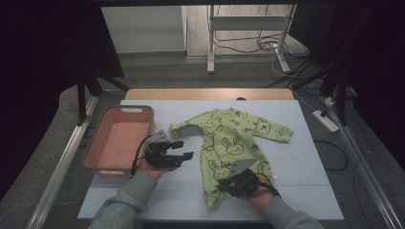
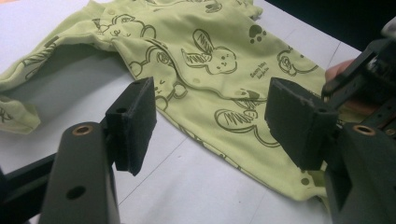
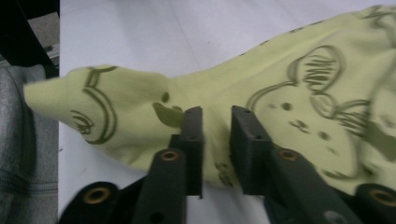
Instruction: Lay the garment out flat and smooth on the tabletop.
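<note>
Nearest the desk's front edge, the right gripper [image 1: 224, 185] pinches a leg of the green baby suit [image 1: 234, 143], which lies spread flat mid-desk. Left gripper [image 1: 184, 149] hangs unclenched just beside the suit, gripping nothing. Folding or binning looks barely begun. Beyond, the pink bin [image 1: 93, 145] waits at the left edge; nothing blocks.

lab: dark curtains [image 1: 43, 43], floor cables [image 1: 267, 45]

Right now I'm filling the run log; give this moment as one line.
left claw: open, hovering beside romper | right claw: shut on romper leg | pink bin: at left, nothing visible inside
</note>
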